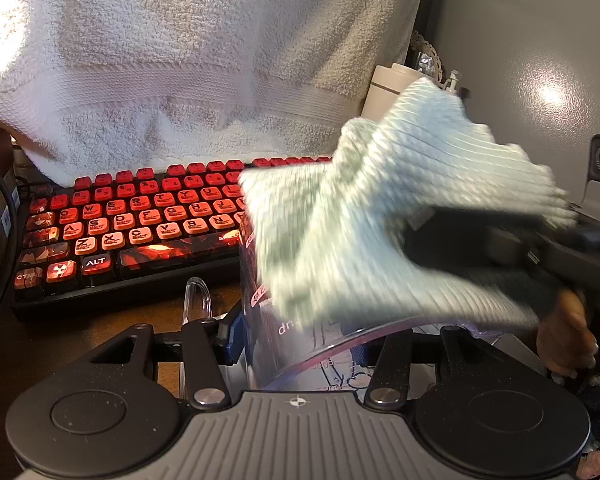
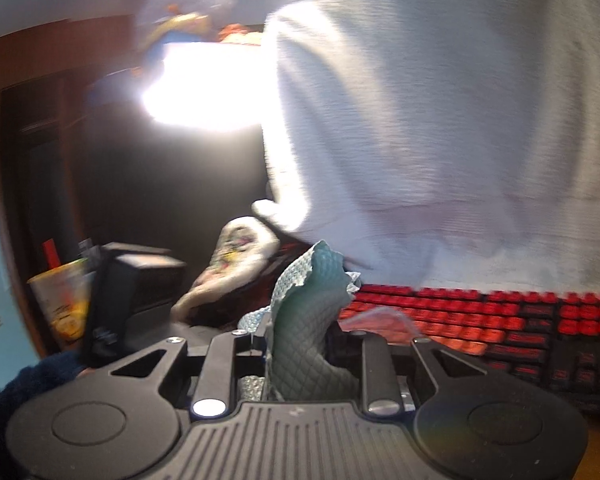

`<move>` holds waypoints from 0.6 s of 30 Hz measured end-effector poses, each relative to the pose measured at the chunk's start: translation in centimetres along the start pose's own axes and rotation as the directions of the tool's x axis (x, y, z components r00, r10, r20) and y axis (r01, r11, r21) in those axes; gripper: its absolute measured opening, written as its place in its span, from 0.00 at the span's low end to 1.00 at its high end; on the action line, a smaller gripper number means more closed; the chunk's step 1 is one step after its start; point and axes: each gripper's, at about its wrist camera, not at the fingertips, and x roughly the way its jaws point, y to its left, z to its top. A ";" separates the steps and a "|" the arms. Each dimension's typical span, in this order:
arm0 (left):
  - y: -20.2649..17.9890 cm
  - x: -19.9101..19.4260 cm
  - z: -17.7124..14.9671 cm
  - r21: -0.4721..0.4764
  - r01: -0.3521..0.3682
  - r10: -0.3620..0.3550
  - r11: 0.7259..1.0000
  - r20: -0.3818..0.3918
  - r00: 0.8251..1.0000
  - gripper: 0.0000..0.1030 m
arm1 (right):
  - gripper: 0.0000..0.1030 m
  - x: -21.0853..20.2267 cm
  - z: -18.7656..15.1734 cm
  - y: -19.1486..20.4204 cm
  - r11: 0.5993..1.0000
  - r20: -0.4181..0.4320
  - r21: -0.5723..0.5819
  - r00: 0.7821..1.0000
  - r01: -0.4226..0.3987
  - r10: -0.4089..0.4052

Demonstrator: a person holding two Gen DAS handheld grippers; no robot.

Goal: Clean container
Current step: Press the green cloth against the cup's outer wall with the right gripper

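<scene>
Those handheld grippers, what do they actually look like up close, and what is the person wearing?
Each is black plastic. The left gripper has two round black discs flanking a grey ribbed plate with a small crosshair mark, silver screw heads, slotted black link arms and blue finger mounts. The right gripper is built alike, with a darker ribbed plate. A fuzzy dark-blue sleeve shows at its left edge.

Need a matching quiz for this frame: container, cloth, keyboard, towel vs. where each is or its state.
Things:
1. container
2. cloth
3. keyboard
4. towel

States:
A. draped behind the keyboard
B. clear, held in the left gripper
C. red keys, on the desk
D. pale green, pinched in the right gripper

Pairs: 1-B, 2-D, 3-C, 4-A
</scene>
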 end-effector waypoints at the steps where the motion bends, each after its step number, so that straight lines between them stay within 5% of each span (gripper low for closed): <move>1: 0.0 0.0 0.0 0.000 0.000 0.000 1.000 0.000 1.000 0.46 | 0.23 0.1 0.0 0.4 1.000 -0.003 -0.017 1.000 -0.021 0.021; 7: 0.1 0.0 0.0 0.001 0.000 0.000 1.000 0.000 1.000 0.46 | 0.22 0.2 0.0 0.8 0.999 -0.003 -0.027 1.000 -0.020 0.020; 18: -0.1 0.0 0.0 0.001 -0.001 0.001 1.000 0.000 1.000 0.46 | 0.22 -0.2 0.0 -0.7 0.985 0.013 0.073 0.987 0.158 -0.159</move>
